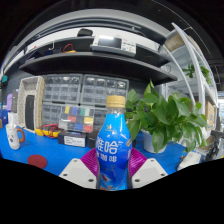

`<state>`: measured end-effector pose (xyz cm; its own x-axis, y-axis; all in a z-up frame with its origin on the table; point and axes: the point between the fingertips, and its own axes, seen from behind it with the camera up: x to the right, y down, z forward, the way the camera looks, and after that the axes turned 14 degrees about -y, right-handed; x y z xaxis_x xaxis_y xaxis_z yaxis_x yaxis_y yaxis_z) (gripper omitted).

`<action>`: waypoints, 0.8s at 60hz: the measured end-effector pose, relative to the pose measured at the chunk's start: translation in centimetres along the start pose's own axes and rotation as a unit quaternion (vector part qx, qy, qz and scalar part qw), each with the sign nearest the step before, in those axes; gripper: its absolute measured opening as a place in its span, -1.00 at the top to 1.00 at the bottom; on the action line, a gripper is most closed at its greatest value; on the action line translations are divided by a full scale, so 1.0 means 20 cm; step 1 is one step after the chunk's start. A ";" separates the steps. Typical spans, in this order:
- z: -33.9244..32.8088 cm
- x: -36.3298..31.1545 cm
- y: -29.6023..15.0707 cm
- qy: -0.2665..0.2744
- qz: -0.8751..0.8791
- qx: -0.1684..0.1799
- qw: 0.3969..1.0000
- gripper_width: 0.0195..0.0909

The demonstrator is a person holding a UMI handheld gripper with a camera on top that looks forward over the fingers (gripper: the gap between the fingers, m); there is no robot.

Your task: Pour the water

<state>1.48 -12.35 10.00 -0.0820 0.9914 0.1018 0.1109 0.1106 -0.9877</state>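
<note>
While the claw (113,170) grips a blue bottle (114,150) upright between its pads, a green plant (165,115) stands right; a white mug (13,135) sits far left on the blue surface (50,160).

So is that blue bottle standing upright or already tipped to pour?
Upright. The blue bottle stands vertical between the fingers, its orange cap on top, level and closed. No water is flowing.

One camera rides on the gripper (112,172), looking forward along its fingers, close behind the bottle (114,150) at six o'clock; shelves (95,60) (well beyond) at twelve o'clock.
</note>
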 end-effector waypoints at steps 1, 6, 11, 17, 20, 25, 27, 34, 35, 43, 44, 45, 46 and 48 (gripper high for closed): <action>0.00 0.00 0.00 0.001 -0.001 -0.002 1.000 0.55; 0.01 -0.04 -0.02 -0.002 -0.018 -0.011 1.000 0.55; 0.03 -0.13 -0.06 -0.012 -0.063 -0.021 0.998 0.56; 0.08 -0.33 -0.16 -0.038 -0.137 -0.025 0.990 0.56; 0.12 -0.46 -0.20 -0.056 -0.183 -0.030 0.981 0.56; 0.19 -0.68 -0.26 -0.082 -0.264 -0.035 0.960 0.55; 0.22 -0.77 -0.28 -0.093 -0.298 -0.038 0.949 0.55; 0.31 -1.02 -0.34 -0.116 -0.425 -0.042 0.897 0.55; 0.32 -1.07 -0.34 -0.113 -0.443 -0.043 0.889 0.55; 0.40 -1.30 -0.36 -0.120 -0.579 -0.043 0.805 0.56; 0.40 -1.32 -0.37 -0.118 -0.595 -0.045 0.794 0.56; 0.40 -1.35 -0.37 -0.116 -0.610 -0.045 0.783 0.56; 0.41 -1.37 -0.37 -0.114 -0.625 -0.045 0.771 0.56; 0.42 -1.40 -0.37 -0.112 -0.653 -0.045 0.748 0.56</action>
<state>-5.43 -41.61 13.50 -0.3409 -0.0007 0.9401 -0.1426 0.9885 -0.0510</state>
